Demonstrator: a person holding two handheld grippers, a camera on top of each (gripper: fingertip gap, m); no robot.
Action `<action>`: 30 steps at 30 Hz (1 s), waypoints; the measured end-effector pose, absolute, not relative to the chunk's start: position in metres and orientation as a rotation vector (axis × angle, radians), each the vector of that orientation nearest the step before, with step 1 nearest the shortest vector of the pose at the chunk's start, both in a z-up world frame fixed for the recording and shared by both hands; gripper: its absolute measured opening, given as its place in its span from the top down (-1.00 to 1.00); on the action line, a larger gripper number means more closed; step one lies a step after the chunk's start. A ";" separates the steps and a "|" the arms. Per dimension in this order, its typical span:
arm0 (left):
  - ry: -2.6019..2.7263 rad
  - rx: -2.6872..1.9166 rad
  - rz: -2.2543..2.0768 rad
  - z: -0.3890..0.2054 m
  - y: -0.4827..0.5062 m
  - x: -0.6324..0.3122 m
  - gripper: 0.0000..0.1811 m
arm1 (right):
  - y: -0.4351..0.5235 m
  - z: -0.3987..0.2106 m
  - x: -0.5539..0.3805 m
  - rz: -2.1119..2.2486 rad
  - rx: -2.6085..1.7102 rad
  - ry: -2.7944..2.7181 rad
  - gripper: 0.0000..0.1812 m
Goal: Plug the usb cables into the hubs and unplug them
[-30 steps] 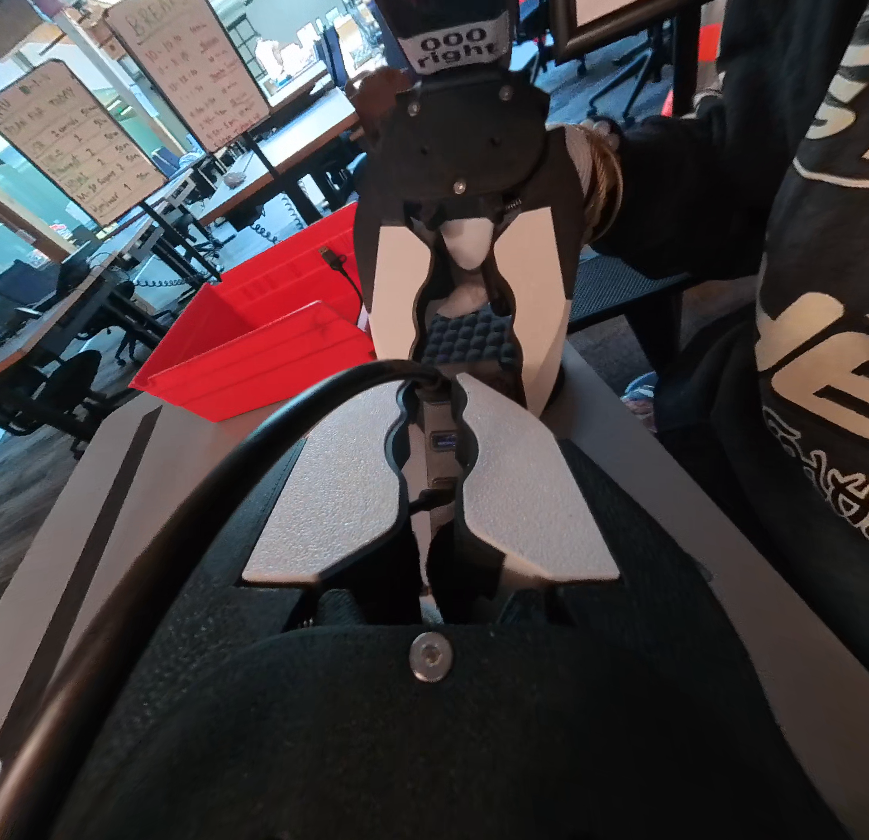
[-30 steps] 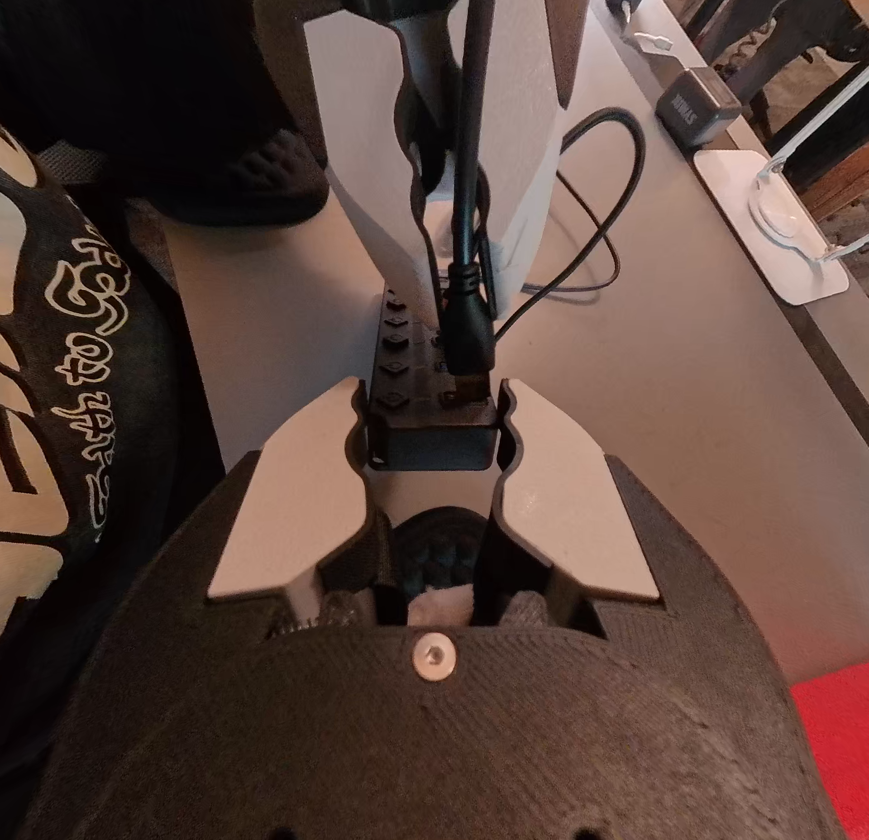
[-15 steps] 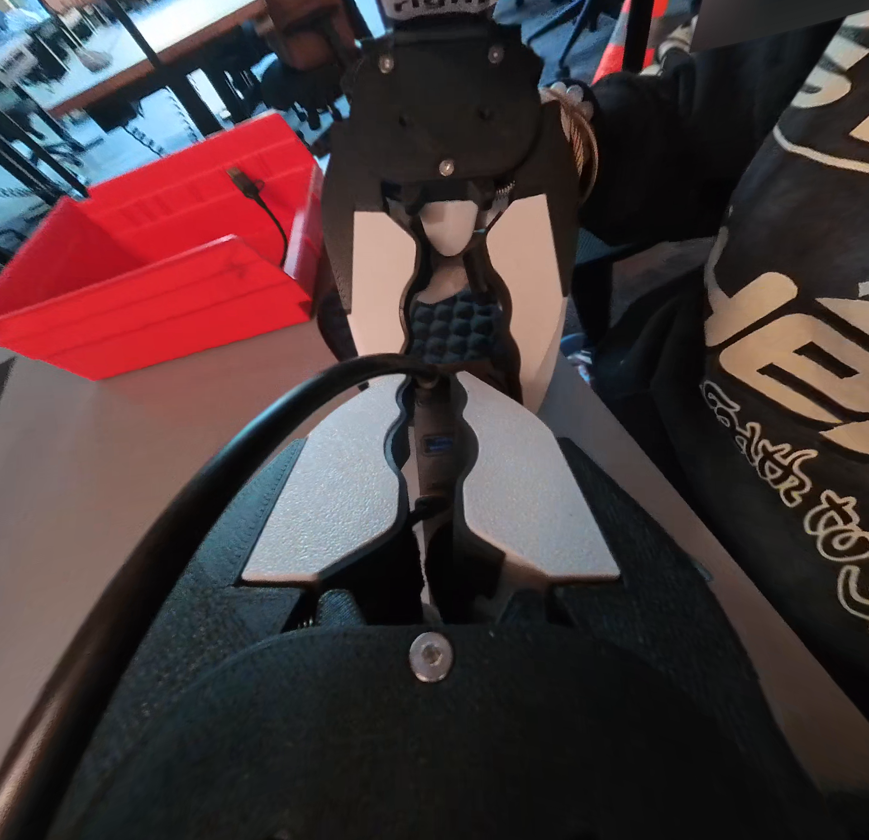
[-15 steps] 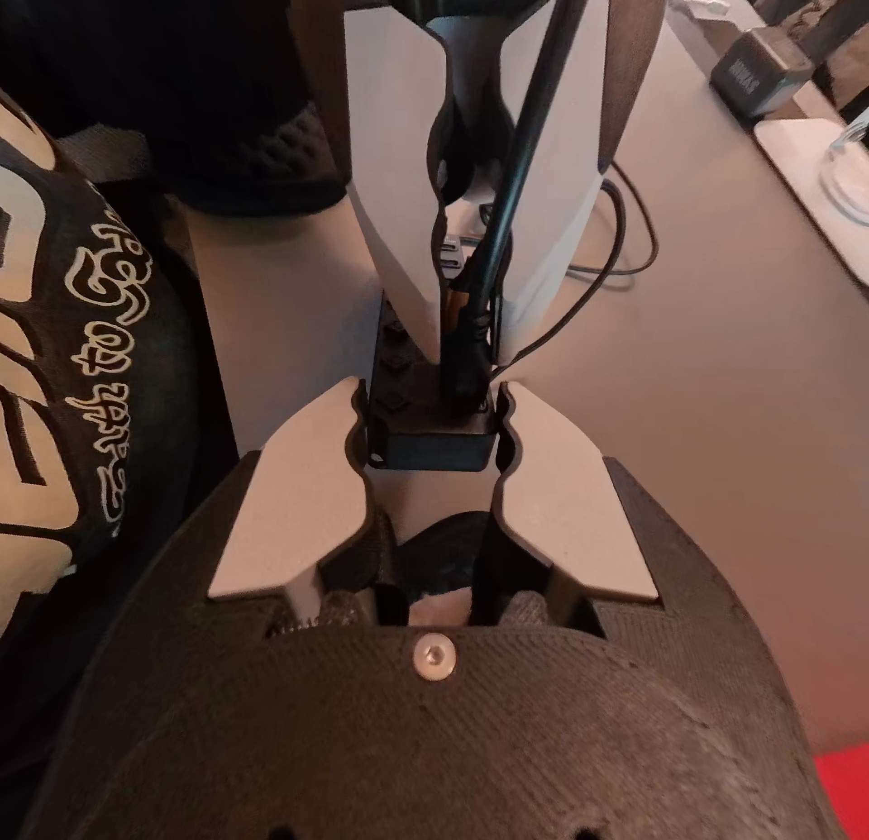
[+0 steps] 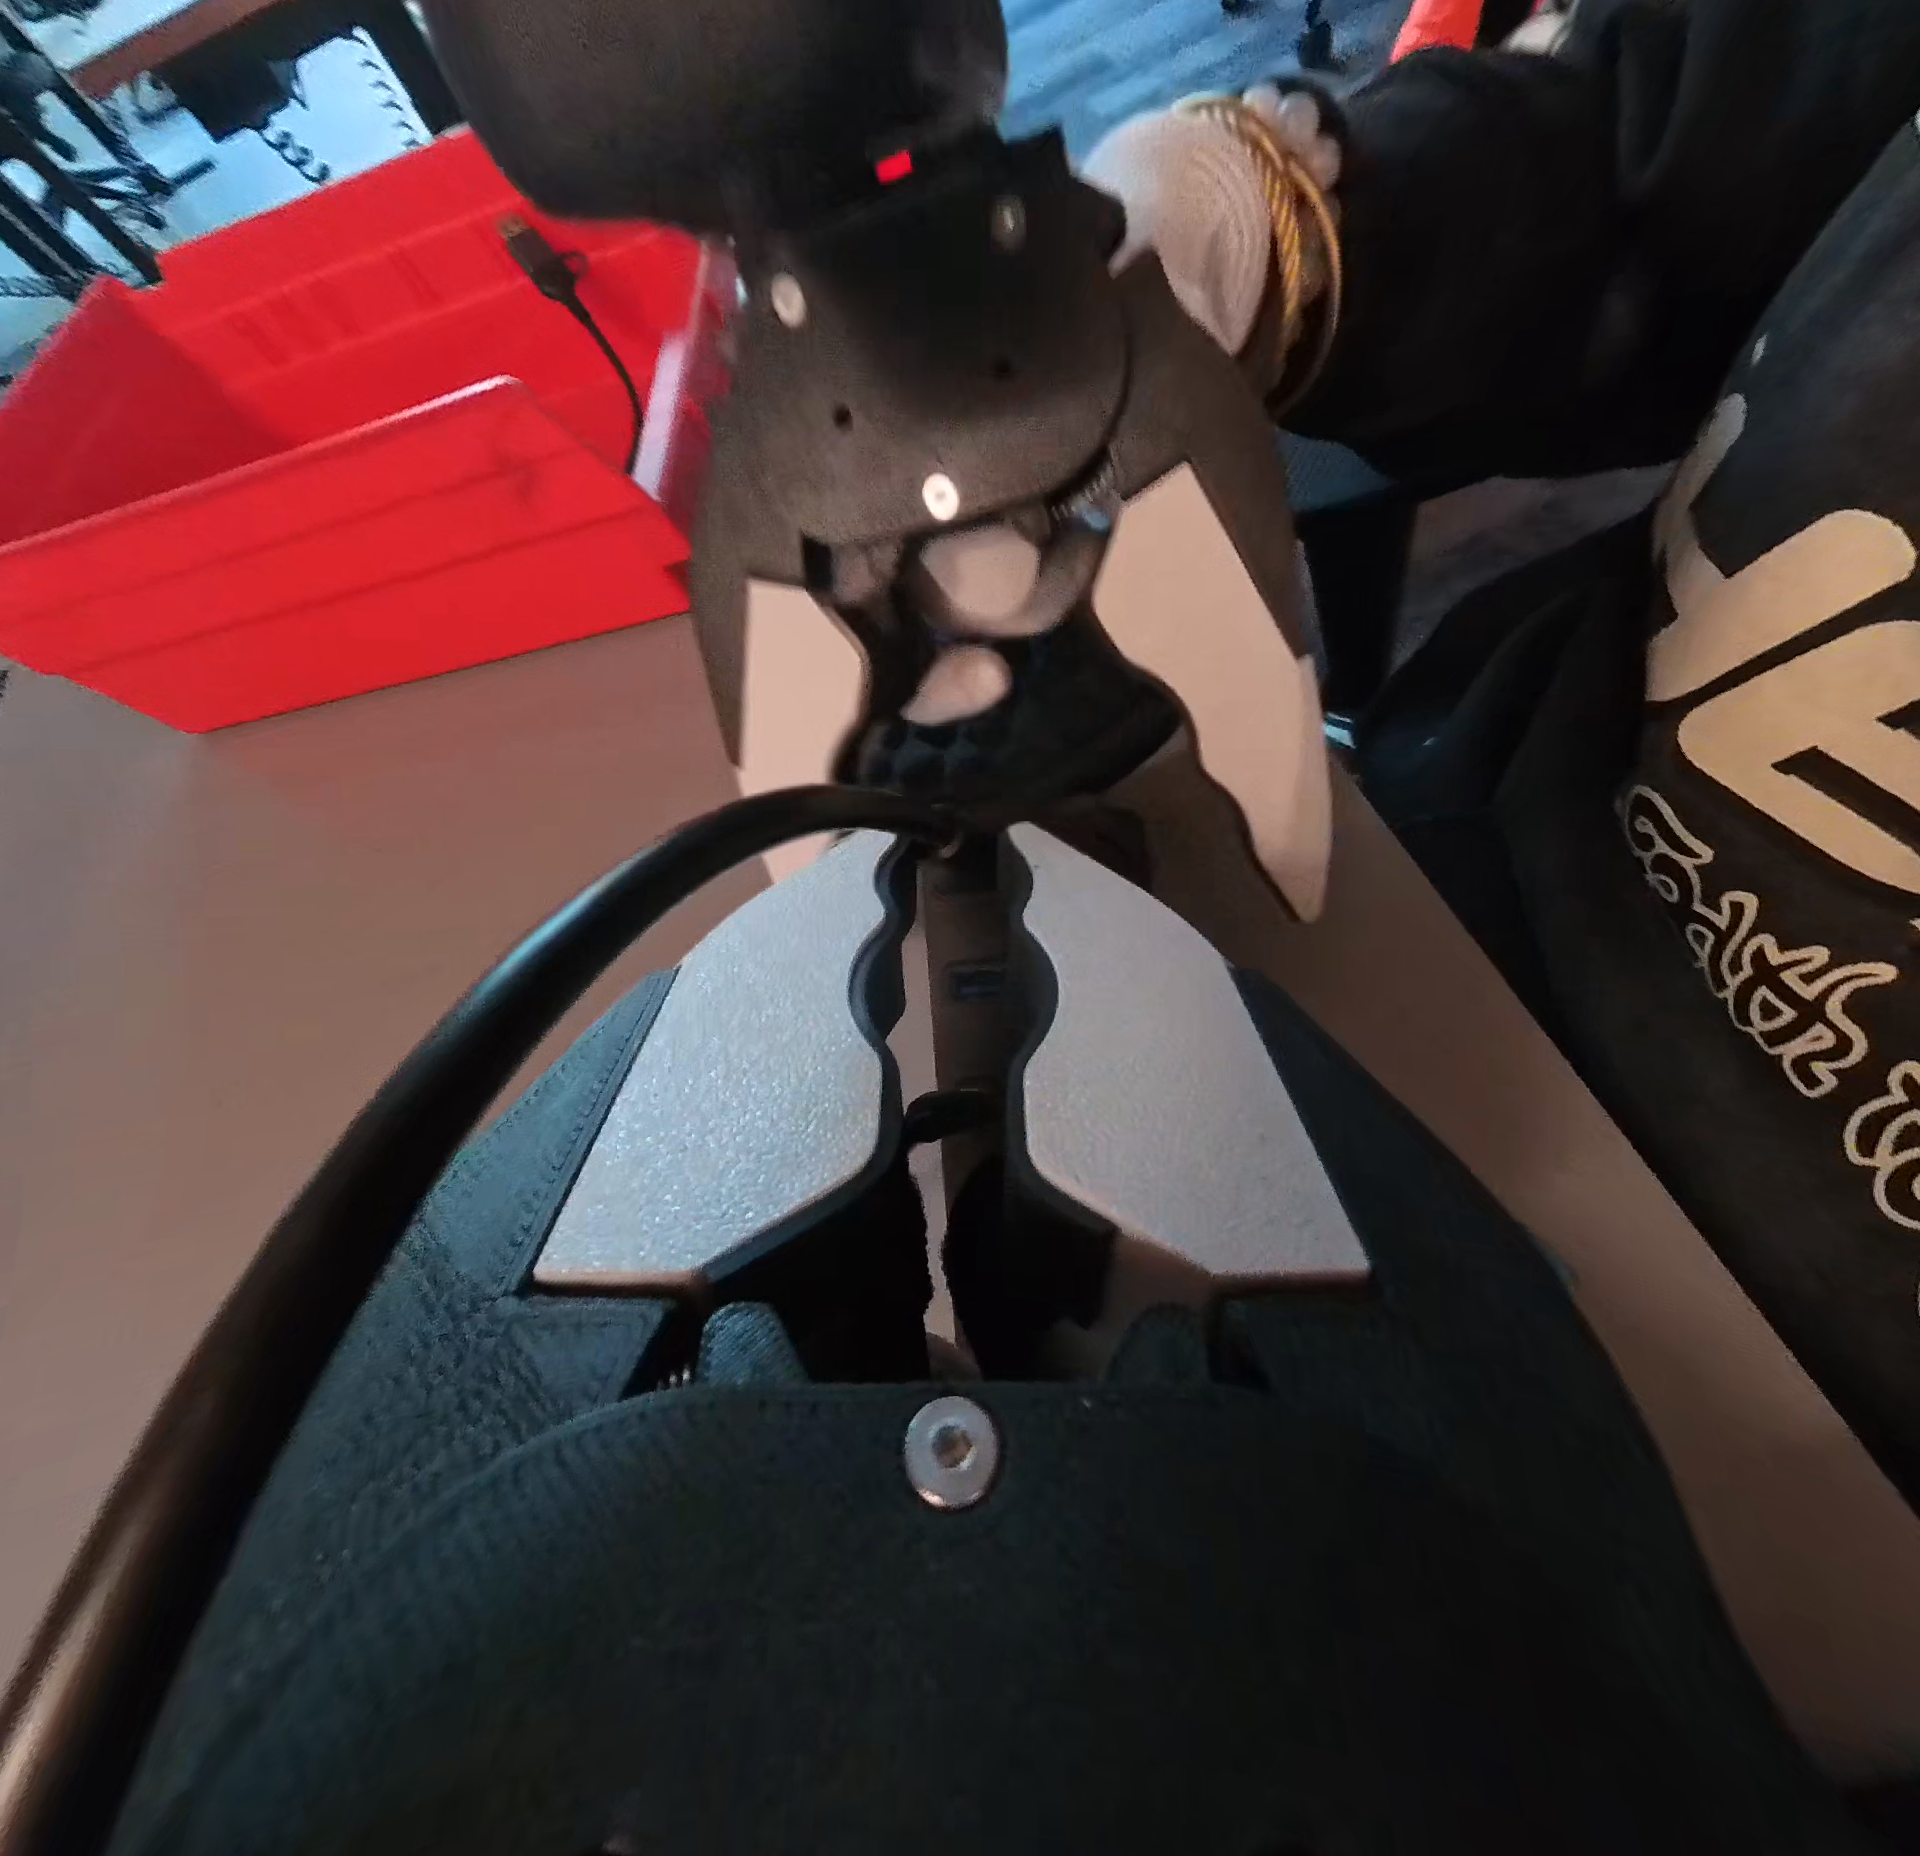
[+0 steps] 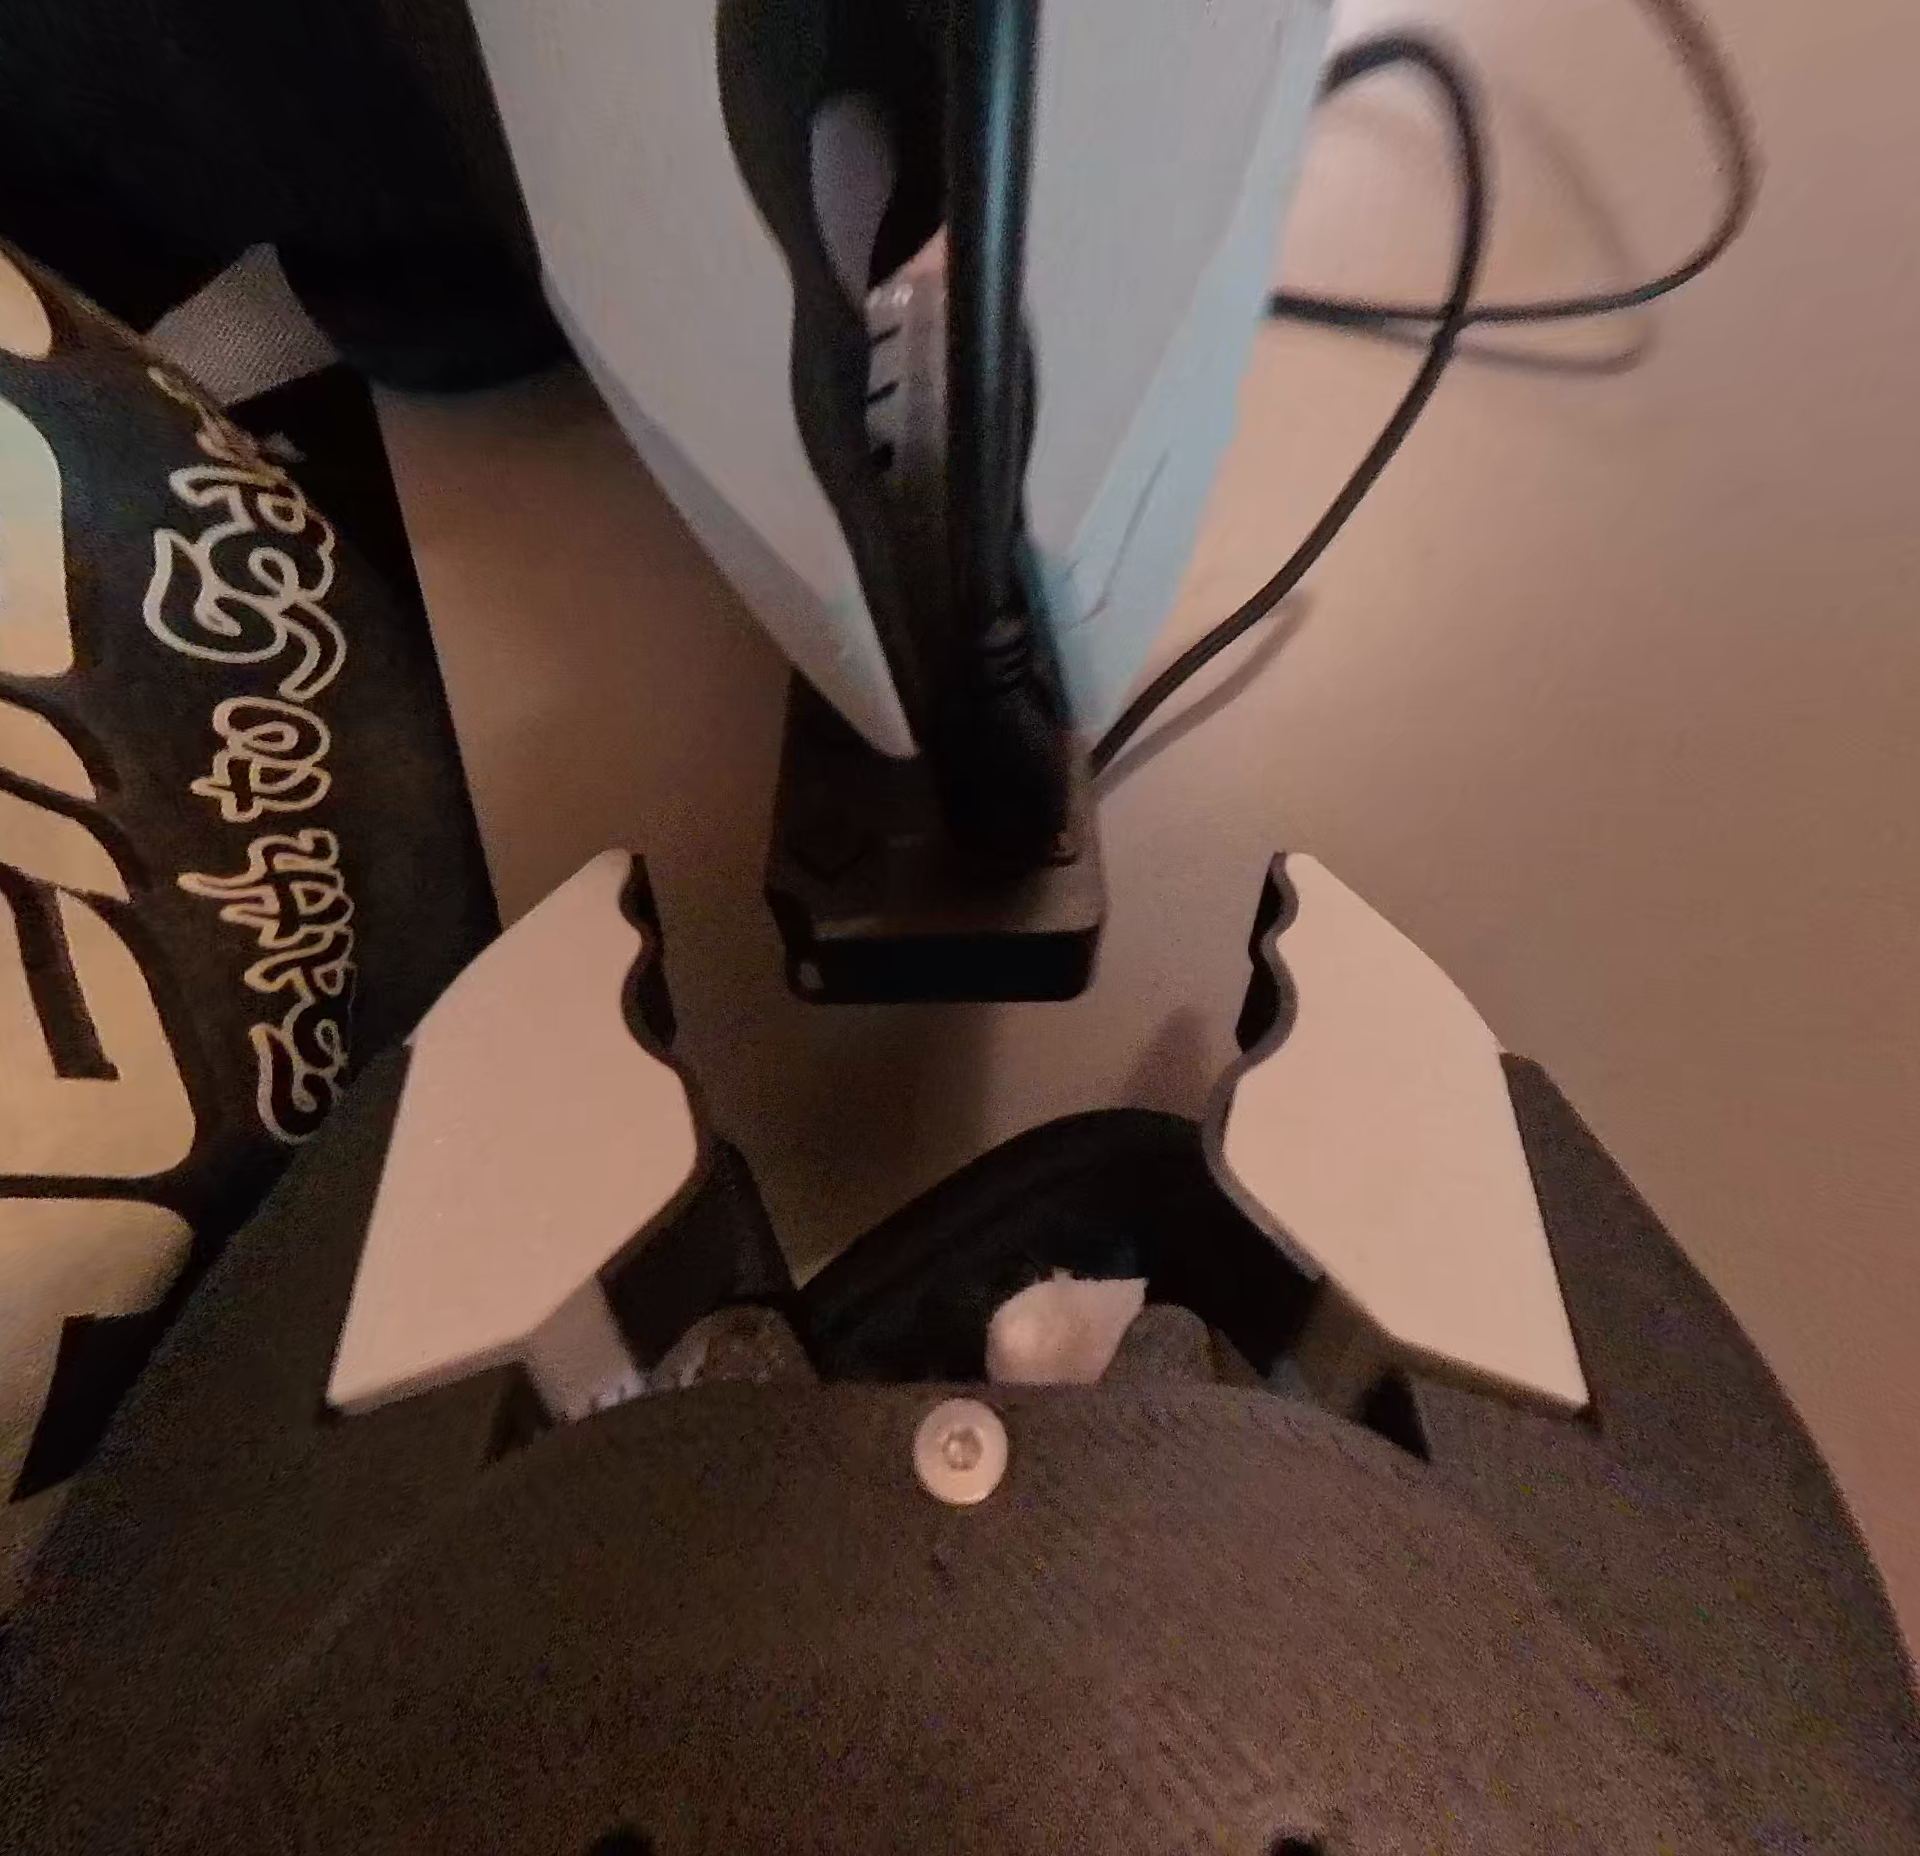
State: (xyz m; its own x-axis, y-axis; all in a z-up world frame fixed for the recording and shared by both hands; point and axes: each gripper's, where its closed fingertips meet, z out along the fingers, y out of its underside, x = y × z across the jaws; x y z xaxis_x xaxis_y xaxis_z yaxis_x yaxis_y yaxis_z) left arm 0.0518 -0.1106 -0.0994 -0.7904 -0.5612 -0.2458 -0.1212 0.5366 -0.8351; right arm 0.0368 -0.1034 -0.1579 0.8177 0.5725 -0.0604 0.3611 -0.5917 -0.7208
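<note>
My left gripper has its jaws clamped on the USB plug, seated in the black hub on the worktop. My right gripper has its jaws apart, the hub's end just beyond them, untouched.

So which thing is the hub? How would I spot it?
Find the tan table in the right wrist view. Just beyond the open right gripper lies the hub, a long black block. Unlike the thin loose wire nearby, it has a thick black cable plugged into its top.
</note>
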 end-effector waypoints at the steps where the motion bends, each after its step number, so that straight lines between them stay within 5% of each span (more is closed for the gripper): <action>1: 2.259 -0.561 -1.198 -0.096 -0.109 0.052 0.84 | -0.103 -0.163 0.033 0.390 -2.278 -0.705 -0.19; 4: 2.207 -0.575 -1.253 -0.088 -0.104 0.051 0.84 | -0.088 -0.157 0.029 0.312 -2.186 -0.720 0.29; 15: 2.001 -0.601 -1.403 -0.048 -0.086 0.046 0.77 | -0.071 -0.090 0.025 0.333 -1.841 -0.626 0.30; 19: 1.954 -0.611 -1.490 -0.037 -0.079 0.040 0.99 | -0.067 -0.064 0.022 0.289 -1.724 -0.676 0.30; 25: 1.811 -0.664 -1.806 -0.023 -0.063 0.026 0.99 | -0.053 -0.027 0.006 0.409 -1.454 -0.604 0.30; 28: 1.721 -0.700 -1.942 -0.019 -0.047 0.022 1.00 | -0.029 -0.059 0.000 0.430 -1.551 -0.576 -0.12; 30: 1.692 -0.725 -1.981 -0.019 -0.039 0.023 0.96 | -0.017 -0.091 -0.011 0.438 -1.672 -0.626 -0.13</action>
State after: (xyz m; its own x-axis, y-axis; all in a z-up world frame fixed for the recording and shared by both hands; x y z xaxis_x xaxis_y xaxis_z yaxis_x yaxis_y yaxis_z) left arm 0.0229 -0.0389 -0.0191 -0.7689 -0.6299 0.1095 -0.0098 -0.1596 -0.9871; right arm -0.0109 -0.0171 -0.0913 0.7815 0.6215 0.0546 0.1624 -0.1180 -0.9796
